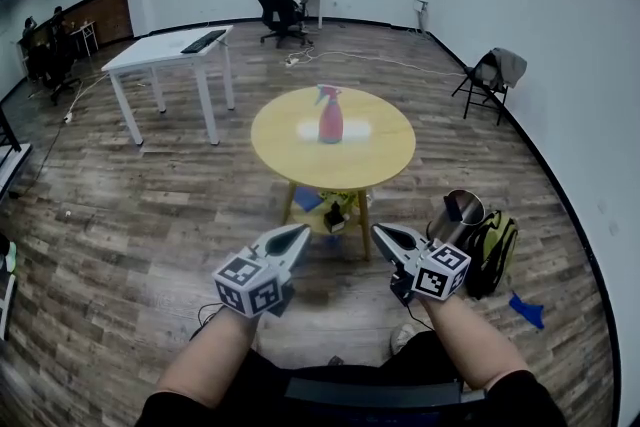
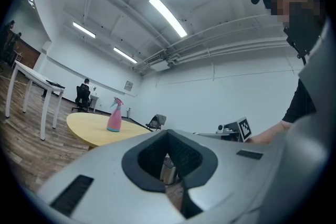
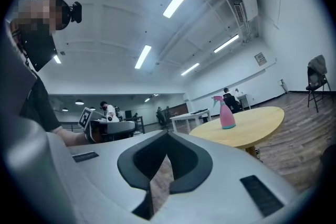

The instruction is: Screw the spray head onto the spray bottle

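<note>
Left gripper (image 1: 298, 233) and right gripper (image 1: 383, 233), lower centre: pressed together, empty. Spray bottle (image 1: 330, 118) upright at frame centre on round table (image 1: 290, 153), well apart. Risks toppling if nudged by closed jaws.

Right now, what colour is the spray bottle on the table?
Pink spray bottle, teal base band; clearest in the right gripper view.

Probably an open office: white desk (image 1: 165, 50), swivel chair (image 1: 278, 10), plank floor (image 1: 120, 215)
</note>
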Demonstrator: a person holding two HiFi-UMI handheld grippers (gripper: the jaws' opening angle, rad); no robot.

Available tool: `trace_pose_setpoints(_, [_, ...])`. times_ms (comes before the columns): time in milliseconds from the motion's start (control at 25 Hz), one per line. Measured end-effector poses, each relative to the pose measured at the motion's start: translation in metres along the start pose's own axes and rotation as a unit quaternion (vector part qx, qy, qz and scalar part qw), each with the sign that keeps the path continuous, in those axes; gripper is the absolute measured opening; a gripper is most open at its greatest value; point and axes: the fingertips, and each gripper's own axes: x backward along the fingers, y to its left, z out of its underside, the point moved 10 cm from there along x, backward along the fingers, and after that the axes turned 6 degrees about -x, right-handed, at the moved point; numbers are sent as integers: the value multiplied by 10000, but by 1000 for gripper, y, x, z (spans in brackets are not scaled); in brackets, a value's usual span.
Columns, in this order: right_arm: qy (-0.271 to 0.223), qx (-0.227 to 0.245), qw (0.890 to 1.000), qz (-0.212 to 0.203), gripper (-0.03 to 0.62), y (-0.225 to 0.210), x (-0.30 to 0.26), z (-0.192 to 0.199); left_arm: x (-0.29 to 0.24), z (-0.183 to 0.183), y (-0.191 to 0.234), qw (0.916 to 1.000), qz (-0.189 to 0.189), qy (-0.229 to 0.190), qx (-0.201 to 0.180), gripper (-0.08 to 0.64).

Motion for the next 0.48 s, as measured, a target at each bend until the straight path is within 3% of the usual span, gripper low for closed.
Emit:
trace_pose_setpoints(200, [134, -135, 9998, 101, 14, -55, -31, 20, -42, 19, 47, 9998, 22, 150, 100, 6])
trace_pose_setpoints(480, [239, -431, 9985, 235, 14, -169, -106, 43, -129, 58, 146, 9980, 101, 416, 457, 6])
